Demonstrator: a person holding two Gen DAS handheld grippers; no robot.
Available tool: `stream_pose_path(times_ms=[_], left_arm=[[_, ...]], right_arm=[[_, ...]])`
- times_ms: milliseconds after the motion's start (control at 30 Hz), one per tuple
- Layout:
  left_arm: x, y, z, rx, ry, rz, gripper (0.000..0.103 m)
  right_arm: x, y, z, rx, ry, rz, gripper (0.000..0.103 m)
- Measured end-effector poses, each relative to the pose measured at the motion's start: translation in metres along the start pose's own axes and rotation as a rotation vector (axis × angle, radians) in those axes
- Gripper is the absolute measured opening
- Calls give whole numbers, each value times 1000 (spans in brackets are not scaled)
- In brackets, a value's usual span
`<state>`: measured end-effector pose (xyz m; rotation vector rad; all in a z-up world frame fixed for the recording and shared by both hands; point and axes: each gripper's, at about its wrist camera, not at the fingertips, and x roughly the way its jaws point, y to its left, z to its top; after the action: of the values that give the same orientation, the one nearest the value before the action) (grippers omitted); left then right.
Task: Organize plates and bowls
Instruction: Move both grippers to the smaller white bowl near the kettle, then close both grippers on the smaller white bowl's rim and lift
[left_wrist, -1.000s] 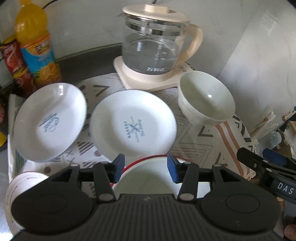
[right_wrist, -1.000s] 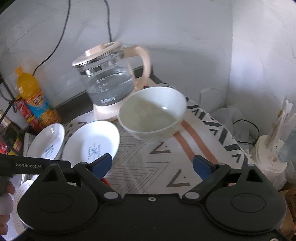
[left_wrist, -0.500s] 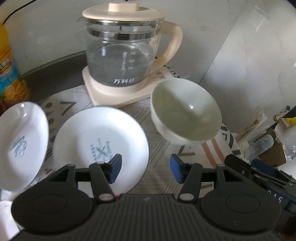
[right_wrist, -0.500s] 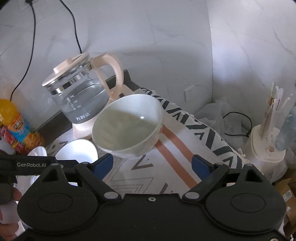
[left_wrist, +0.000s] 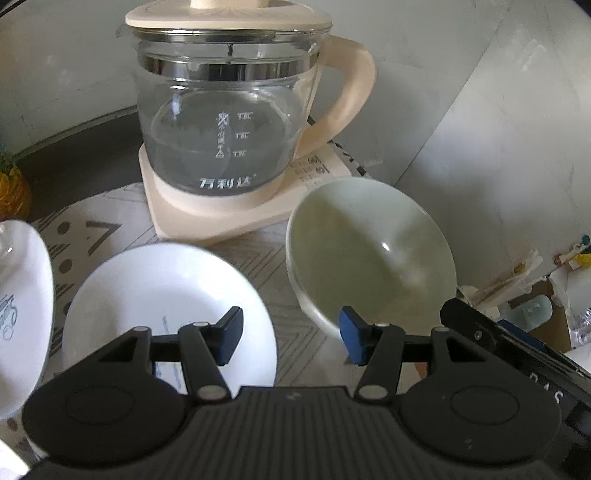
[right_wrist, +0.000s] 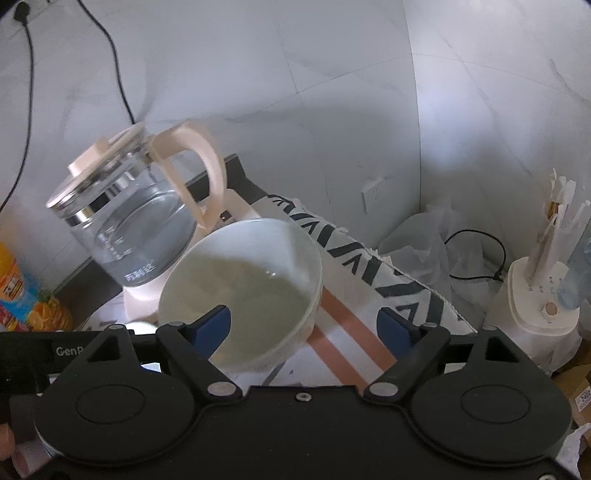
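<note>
Jaws of both the left gripper (left_wrist: 290, 338) and the right gripper (right_wrist: 303, 326) stand apart and empty, while the pale bowl (left_wrist: 369, 251) sits on the patterned mat (right_wrist: 373, 266) on the desk, just beside the glass kettle (left_wrist: 225, 122) and right of two white plates (left_wrist: 166, 299).

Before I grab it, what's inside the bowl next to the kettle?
The bowl looks empty: only its pale glazed inside and a light glint show. The right gripper finger covers a small part of it in the right wrist view.
</note>
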<state>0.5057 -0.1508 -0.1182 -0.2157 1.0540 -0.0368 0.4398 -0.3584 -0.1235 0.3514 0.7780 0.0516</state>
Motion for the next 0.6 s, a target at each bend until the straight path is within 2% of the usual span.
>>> stream_pose_path(times_ms=[233,367,433,467,533,600], left_arm=[[21,1,10,-16,8,2,55],[29,1,13,-26,6,-10,50],[35,1,14,-28,13,-8,44],[38,2,14,-34,20,-12,38],[44,3,15,-46,35,-21,28],[49,2,15,-48,47,-31,18]], right_arm=[[26,-6,2,62,38,-20,75],[38,-7,0,77,63,-27,66],[45,-7,0,85,78,-29,58],[49,-8,-1,92,87,-31,56],[55,-9,-2,106,107,-41,46],[59,-10,-2,122,118,-40,42]])
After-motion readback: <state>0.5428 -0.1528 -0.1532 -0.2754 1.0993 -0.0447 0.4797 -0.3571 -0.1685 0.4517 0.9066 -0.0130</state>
